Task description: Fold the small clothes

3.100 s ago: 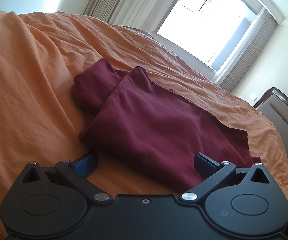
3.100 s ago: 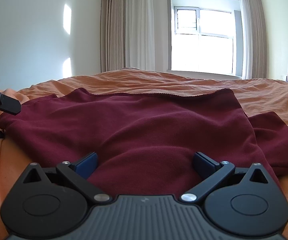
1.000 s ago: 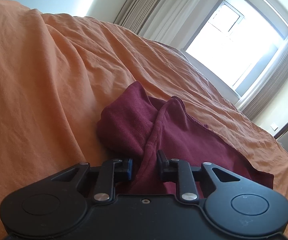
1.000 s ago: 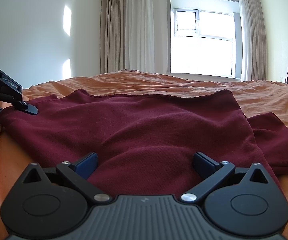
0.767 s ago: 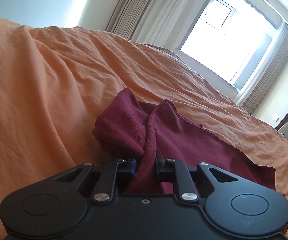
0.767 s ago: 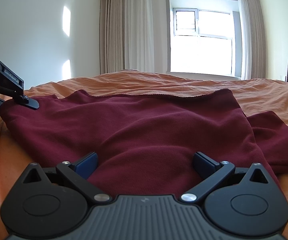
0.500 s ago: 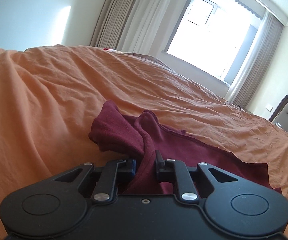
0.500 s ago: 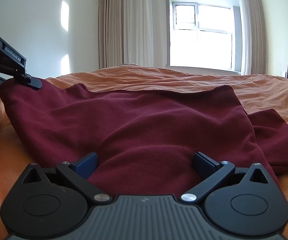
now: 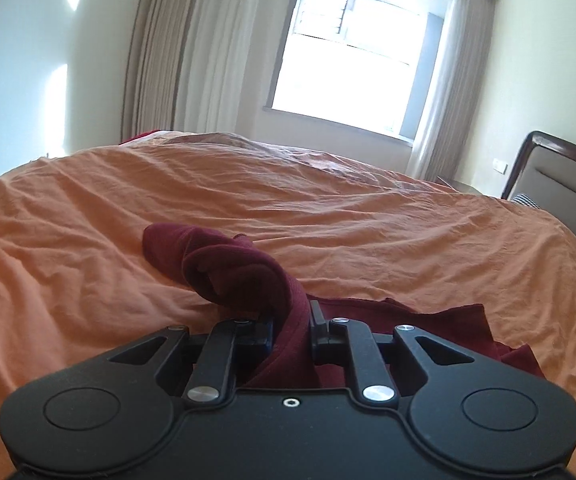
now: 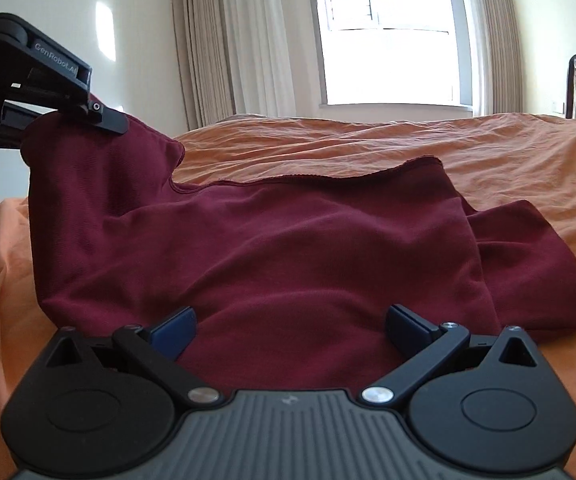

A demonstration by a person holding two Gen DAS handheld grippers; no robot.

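The maroon garment (image 10: 288,264) lies mid-bed on the orange bedspread (image 9: 368,220), only partly folded. The left claw (image 9: 290,326) is clamped on one lifted corner; the right claw (image 10: 288,322) rests spread apart over the cloth. Most folding looks undone.

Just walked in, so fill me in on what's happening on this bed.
A person with two handheld grippers is folding a maroon garment on the orange bedsheet. The left gripper is shut on one end of the garment and holds it up off the bed. The right gripper is open, low over the part lying flat, gripping nothing. The fold is not yet laid down.
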